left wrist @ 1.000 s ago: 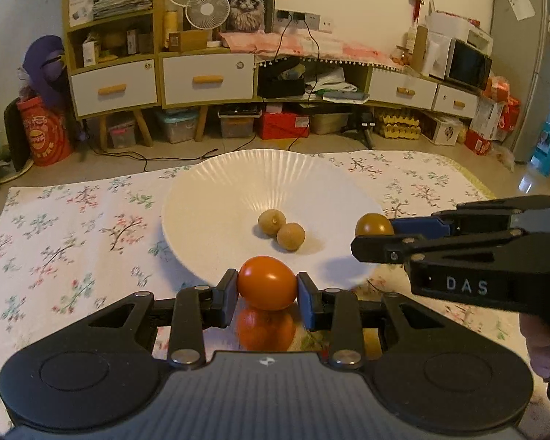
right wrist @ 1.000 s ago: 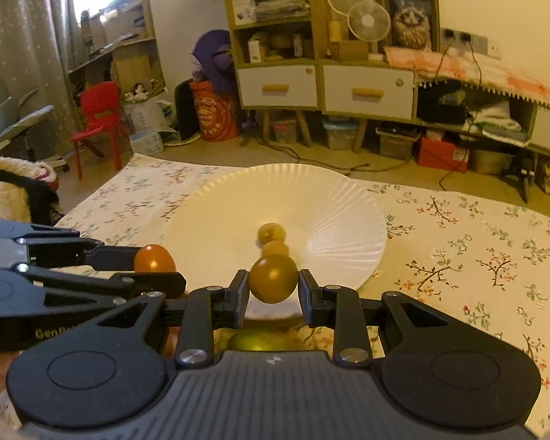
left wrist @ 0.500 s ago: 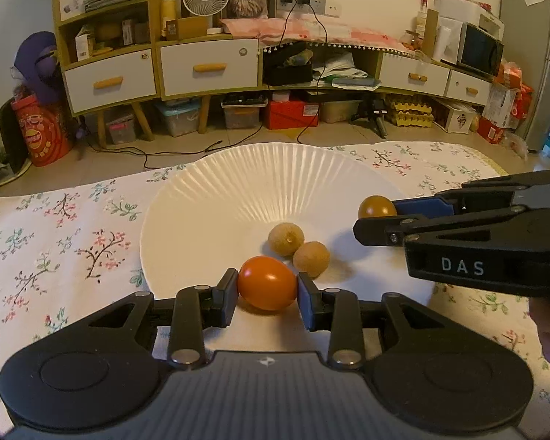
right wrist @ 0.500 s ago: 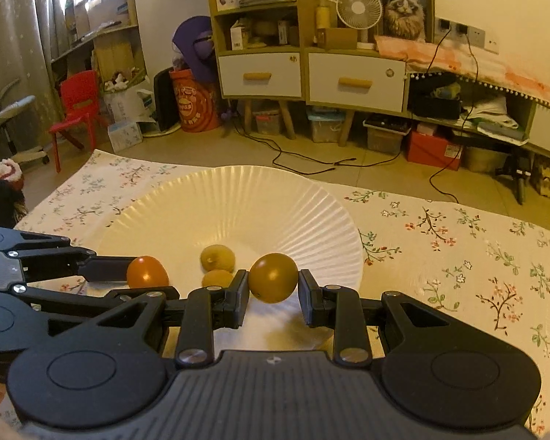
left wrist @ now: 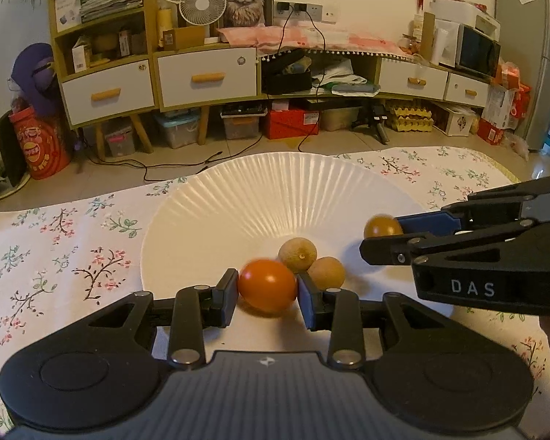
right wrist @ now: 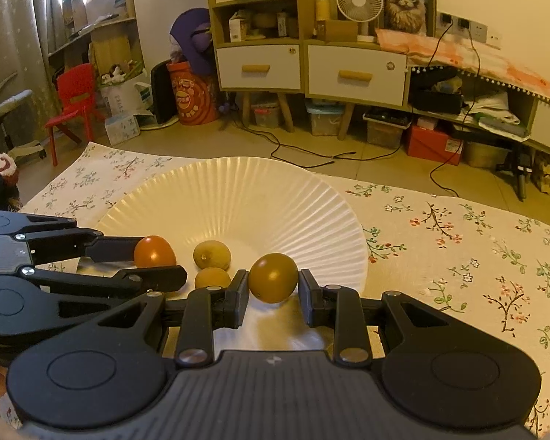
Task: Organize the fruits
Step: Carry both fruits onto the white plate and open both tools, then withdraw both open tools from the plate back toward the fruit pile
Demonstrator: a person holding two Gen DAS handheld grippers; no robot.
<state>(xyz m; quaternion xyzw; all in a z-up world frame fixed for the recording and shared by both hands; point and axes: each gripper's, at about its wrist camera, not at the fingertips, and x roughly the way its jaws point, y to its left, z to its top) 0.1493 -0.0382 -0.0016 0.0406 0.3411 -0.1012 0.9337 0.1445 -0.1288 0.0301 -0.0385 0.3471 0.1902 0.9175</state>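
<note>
Left tool (left wrist: 267, 290) clamps orange tomato (left wrist: 267, 285) — long axis crosswise; right tool (right wrist: 273, 289) clamps olive one (right wrist: 273, 277).

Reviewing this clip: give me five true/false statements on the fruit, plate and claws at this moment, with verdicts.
1. Two small tan fruits lie on the white plate. True.
2. The left claw has nothing between its pads. False: an orange tomato sits between them.
3. The right claw grips a brownish-yellow tomato. True.
4. The plate stands on bare wood. False: it rests on a floral tablecloth.
5. Both claws are over the plate's near side. True.
</note>
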